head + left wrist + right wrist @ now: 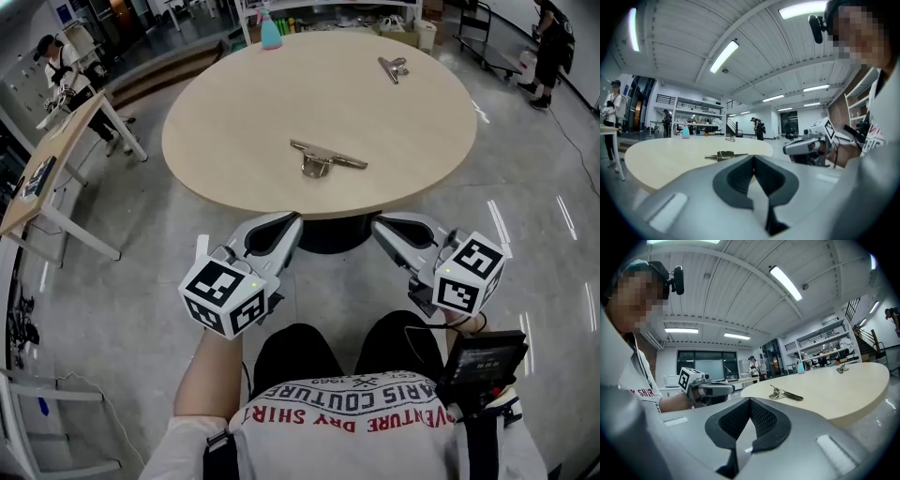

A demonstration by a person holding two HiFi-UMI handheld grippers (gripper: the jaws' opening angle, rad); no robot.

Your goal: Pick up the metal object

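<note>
A flat metal object (323, 157) with a long bar and a small bracket lies on the near half of the round wooden table (234, 131). It also shows in the left gripper view as the metal object (725, 154), and in the right gripper view as the metal object (783, 393). My left gripper (291, 221) hovers below the table's near edge, over the person's lap, its jaws shut with nothing between them. My right gripper (382, 225) is held beside it, likewise shut and empty. Both point toward the table and touch nothing.
A second metal clip (394, 67) sits at the table's far right and a blue spray bottle (270, 33) at its far edge. A desk (47, 159) with a person stands to the left. Another person (553, 42) stands at the far right.
</note>
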